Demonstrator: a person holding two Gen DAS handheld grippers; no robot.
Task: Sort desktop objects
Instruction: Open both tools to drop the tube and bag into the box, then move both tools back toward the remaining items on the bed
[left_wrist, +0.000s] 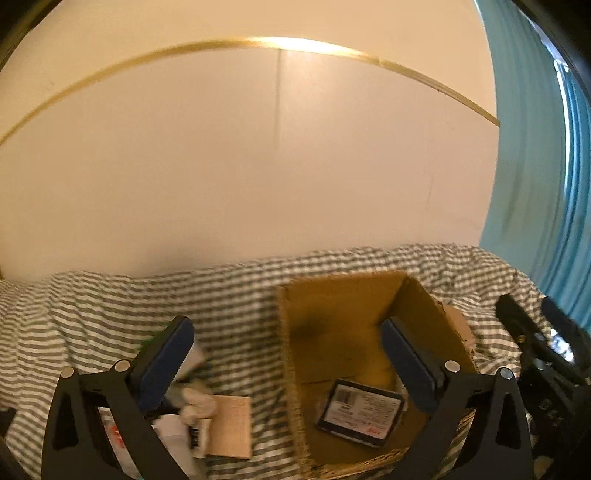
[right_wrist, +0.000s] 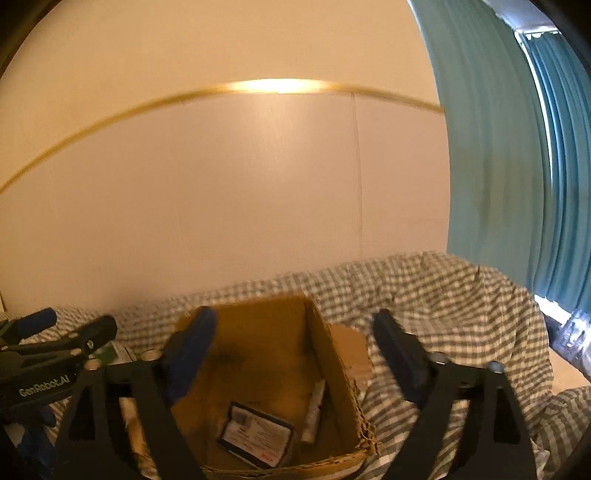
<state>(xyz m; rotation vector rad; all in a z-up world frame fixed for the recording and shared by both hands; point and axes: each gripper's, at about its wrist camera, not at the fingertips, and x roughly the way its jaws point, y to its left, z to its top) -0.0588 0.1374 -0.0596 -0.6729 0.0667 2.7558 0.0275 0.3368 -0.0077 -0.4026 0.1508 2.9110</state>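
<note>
An open cardboard box (left_wrist: 332, 302) (right_wrist: 258, 325) stands on the checked cloth. Inside lies a flat black packet with a white label (left_wrist: 360, 412) (right_wrist: 258, 435) and a white tube (right_wrist: 314, 413). A pile of small items (left_wrist: 192, 413), with a white bottle and a tan booklet (left_wrist: 231, 424), lies left of the box. My left gripper (left_wrist: 288, 350) is open and empty above the box's left wall. My right gripper (right_wrist: 295, 343) is open and empty above the box. The left gripper also shows in the right wrist view (right_wrist: 55, 343), the right one in the left wrist view (left_wrist: 535, 332).
A green-and-white checked cloth (left_wrist: 110, 306) (right_wrist: 443, 295) covers the surface. A cream wall panel stands behind it. A teal curtain (left_wrist: 535, 147) (right_wrist: 498, 147) hangs at the right. A green-labelled item (right_wrist: 114, 350) lies left of the box.
</note>
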